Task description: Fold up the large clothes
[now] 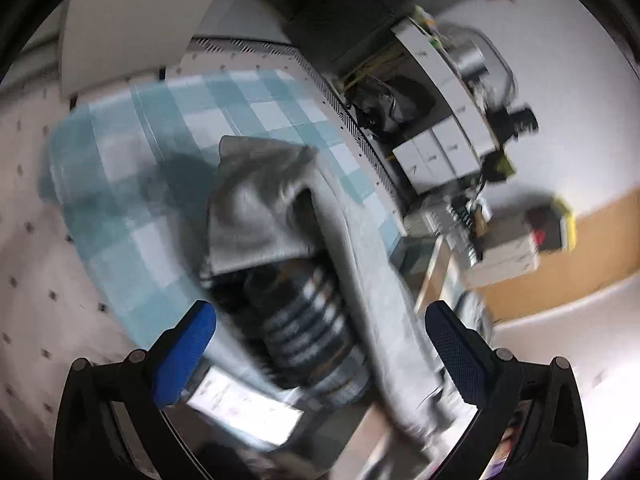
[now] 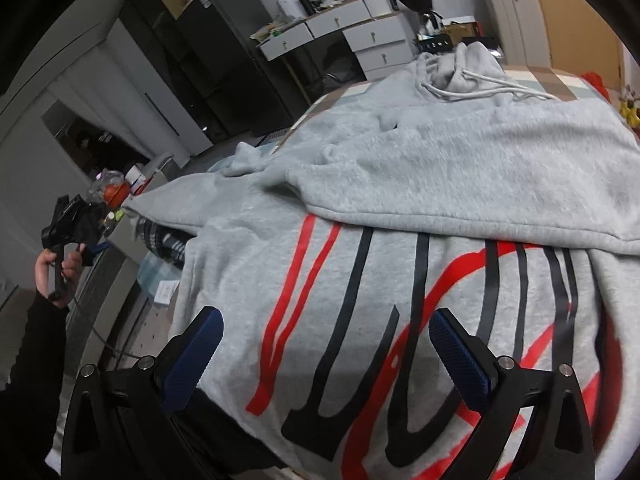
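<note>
Right gripper (image 2: 324, 346): jaws spread, empty, above grey hoodie (image 2: 400, 208).
Hoodie: folded sleeve edge ahead of jaws.
Left gripper (image 1: 320, 344): jaws spread, empty; hoodie sleeve (image 1: 260, 200) draped ahead over checked blanket (image 1: 152, 152).

Grey hoodie with red and black print, on a blue and white check

The hoodie (image 2: 460, 176) is pale heather grey, its drawstring (image 2: 488, 86) off-white, and the print (image 2: 400, 320) on the near panel runs in red and black stripes and loops. The bedcover (image 1: 160, 184) under it is checked in soft blue and white. A folded garment (image 1: 312, 332) near the left gripper (image 1: 320, 356) is banded dark and white (blurred). Both grippers' finger pads (image 2: 192, 354) are deep blue on black frames. The far drawers (image 2: 360, 28) are white
</note>
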`<state>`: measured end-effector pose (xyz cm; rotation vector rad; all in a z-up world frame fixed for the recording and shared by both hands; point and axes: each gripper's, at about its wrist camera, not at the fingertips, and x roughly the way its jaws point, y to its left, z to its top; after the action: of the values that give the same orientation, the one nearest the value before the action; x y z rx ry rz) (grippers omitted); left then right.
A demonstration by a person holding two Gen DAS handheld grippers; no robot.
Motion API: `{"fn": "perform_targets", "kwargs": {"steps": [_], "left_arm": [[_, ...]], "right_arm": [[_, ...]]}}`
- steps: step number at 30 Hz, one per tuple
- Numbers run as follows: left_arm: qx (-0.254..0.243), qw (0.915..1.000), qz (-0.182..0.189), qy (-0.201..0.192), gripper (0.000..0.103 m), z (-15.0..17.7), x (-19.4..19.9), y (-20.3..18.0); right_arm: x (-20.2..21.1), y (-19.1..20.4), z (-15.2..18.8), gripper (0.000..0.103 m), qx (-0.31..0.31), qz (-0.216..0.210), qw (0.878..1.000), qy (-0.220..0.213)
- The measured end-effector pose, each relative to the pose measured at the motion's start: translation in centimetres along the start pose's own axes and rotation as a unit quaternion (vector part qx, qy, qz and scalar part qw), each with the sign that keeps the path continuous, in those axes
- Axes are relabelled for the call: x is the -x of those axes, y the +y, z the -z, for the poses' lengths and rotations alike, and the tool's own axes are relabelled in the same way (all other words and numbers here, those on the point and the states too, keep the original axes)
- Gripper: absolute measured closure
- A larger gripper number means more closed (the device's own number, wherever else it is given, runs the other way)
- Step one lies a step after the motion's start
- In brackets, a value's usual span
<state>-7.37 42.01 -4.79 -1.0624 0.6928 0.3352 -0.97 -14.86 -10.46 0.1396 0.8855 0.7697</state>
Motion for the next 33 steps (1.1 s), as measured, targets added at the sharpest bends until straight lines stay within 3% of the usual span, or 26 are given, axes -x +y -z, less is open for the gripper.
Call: {"fn": "perform_targets", "kwargs": {"steps": [7,14,17,21,24,27,29,31,33], "left_arm": [[0.035,0.9974,0.044,0.045,0.001,-0.6,-3.5,-0.7],[0.036,0.9973,0.055,0.033,0.001,-3.2,-3.1,-2.0],[0.052,0.9984,0.022,-0.001,0.001,-4.0,-2.8,-1.8],[0.054,0.9978,0.035,0.017,0.002,-4.3,-3.1,-1.4],[0.048,0.9980,0.028,0.030,0.013,-4.4,-3.5,-1.6],[0.049,0.9977,0.024,0.039,0.034,-4.4,-3.7,-1.5],[0.042,0.9977,0.025,0.046,0.068,-4.3,-4.0,-1.5],[0.038,0.9968,0.031,0.063,0.087,-4.2,-4.7,-1.6],[0.052,0.9962,0.030,0.063,0.096,-3.9,-5.3,-1.5]], "right_arm": [[-1.6,1.4,-0.4,0.000,0.022,0.003,1.000,0.017],[-2.7,1.7,-0.2,0.000,0.022,0.001,0.999,0.032],[-2.7,1.5,0.0,0.000,0.021,0.000,0.999,0.036],[-2.4,1.3,0.1,0.000,0.020,0.002,0.999,0.033],[-2.1,1.0,0.1,0.000,0.014,0.001,0.999,0.030],[-1.8,0.8,0.0,0.000,0.009,-0.001,1.000,0.028],[-1.8,0.8,0.0,0.000,0.007,-0.002,1.000,0.028],[-1.7,0.8,0.1,0.000,0.008,0.000,1.000,0.028],[-1.7,0.8,0.2,0.000,0.009,0.000,1.000,0.028]]}}
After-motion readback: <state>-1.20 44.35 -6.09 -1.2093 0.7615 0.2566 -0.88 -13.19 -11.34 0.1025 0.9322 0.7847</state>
